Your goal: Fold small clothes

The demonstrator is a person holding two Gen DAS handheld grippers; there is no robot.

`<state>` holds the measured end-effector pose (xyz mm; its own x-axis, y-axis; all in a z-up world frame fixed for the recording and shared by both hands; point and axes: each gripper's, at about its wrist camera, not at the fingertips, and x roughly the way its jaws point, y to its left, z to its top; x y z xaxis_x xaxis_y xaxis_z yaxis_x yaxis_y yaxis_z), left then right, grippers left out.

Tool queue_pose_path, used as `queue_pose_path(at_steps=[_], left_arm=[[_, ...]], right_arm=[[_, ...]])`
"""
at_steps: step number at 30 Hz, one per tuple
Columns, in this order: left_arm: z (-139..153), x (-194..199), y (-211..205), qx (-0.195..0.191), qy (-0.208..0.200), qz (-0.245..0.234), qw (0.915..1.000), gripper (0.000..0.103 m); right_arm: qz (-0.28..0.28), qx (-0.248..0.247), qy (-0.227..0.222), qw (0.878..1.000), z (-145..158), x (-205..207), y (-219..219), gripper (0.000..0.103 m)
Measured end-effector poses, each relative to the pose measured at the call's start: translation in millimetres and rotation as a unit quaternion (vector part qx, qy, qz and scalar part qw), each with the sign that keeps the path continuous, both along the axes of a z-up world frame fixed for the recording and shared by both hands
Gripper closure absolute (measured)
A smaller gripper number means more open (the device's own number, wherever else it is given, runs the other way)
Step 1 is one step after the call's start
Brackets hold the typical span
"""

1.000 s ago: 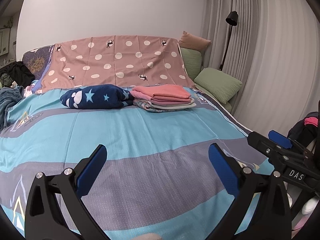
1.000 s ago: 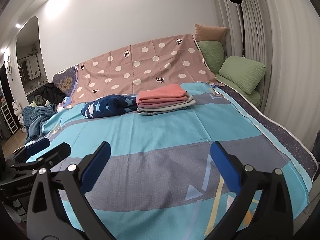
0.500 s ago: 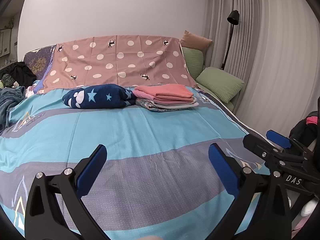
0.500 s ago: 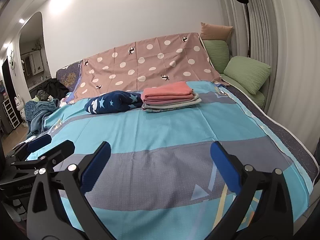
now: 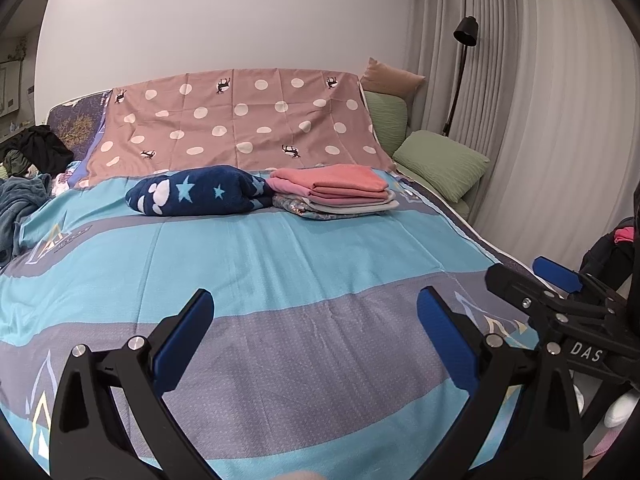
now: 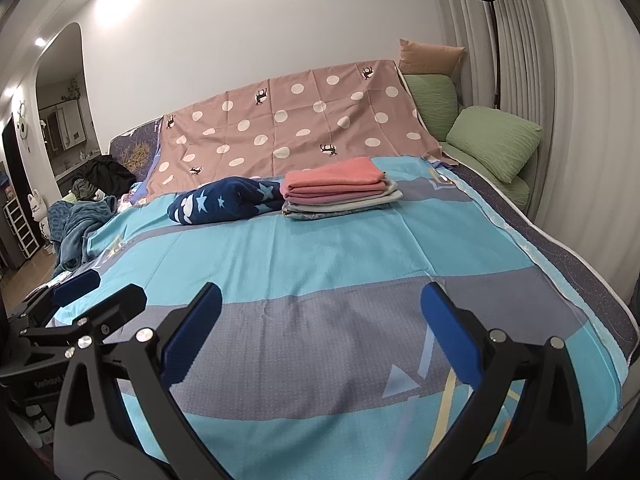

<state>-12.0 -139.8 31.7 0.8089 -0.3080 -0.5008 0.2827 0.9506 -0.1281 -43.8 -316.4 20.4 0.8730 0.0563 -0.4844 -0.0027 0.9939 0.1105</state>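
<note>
Drifted slightly since the earlier frames: both views swung a little, stack and roll sliding rightward in the left wrist view, nothing on the bed touched. Left gripper (image 5: 314, 334) spread wide and empty, hovering over the near edge of the bed (image 5: 280, 272); right gripper (image 6: 320, 330) likewise spread, empty, just beside it. Probably parked between garments, with nothing unfolded within reach.

Folded stack (image 5: 334, 192) sitting toward the far edge of the bed, right of centre: coral knit on top, pink and pale grey layers beneath, edges squared, likely set there as finished work. Touching its left side, navy fleece bundle (image 5: 198, 196), plush, rounded, printed with stars and paw shapes. Behind both, dotted pink sheet (image 5: 240, 124), thin and creased, draped over the headboard. Rumpled teal blanket (image 5: 20, 204) off the left edge.
</note>
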Motion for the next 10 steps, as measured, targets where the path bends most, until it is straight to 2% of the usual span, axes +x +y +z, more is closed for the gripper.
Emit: queue_pose_path(at_steps=[10], left_arm=[[-0.4, 0.3, 5.6, -0.002, 0.003, 0.009, 1.0000, 0.001]], right_arm=[[-0.002, 0.000, -0.001, 1.000, -2.5, -2.9, -1.4, 0.002]])
